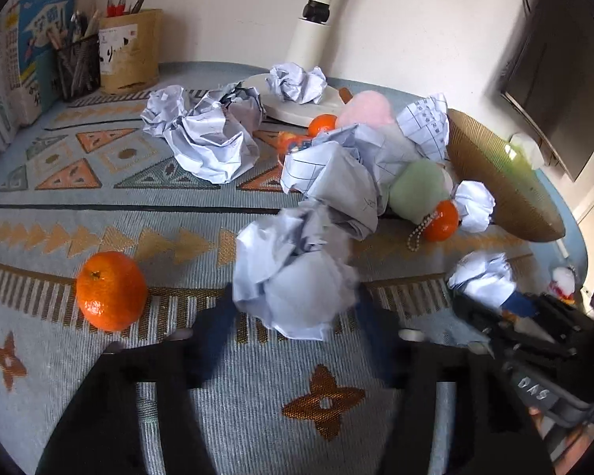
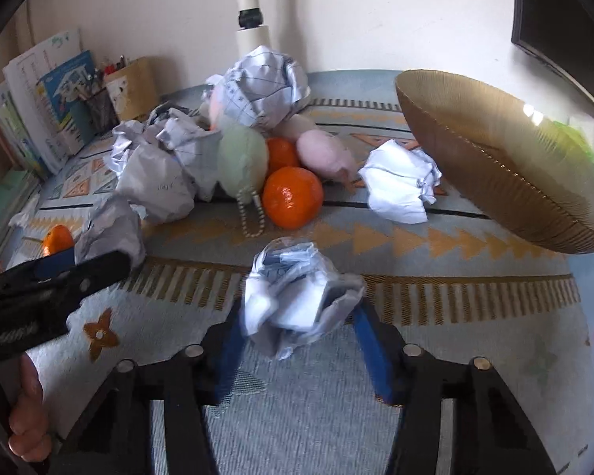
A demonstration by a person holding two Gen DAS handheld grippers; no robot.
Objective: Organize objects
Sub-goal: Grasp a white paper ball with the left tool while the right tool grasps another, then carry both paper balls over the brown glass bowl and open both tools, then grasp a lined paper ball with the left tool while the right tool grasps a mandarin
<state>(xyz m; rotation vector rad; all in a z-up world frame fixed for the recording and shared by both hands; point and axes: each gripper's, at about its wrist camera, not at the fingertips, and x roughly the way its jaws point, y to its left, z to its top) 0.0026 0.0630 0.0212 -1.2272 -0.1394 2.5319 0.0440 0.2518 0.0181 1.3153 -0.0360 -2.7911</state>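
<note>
Surface (image 1: 99, 213) under pale-blue patterned cloth with orange triangles. On it: crumpled paper balls (image 1: 214, 138), tangerine (image 1: 111, 291) alone near left, second tangerine (image 2: 293, 196) beside green plush (image 2: 243, 158) and pink plush (image 2: 324, 154), amber ribbed bowl (image 2: 507, 182) at right, white lamp base (image 1: 293, 107), mesh pen cup (image 1: 77, 65), books (image 1: 39, 39) at back left.

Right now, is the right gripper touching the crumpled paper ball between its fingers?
Touching. The right wrist view shows both blue fingers pressed against the sides of the crumpled paper ball in the right gripper.
</note>
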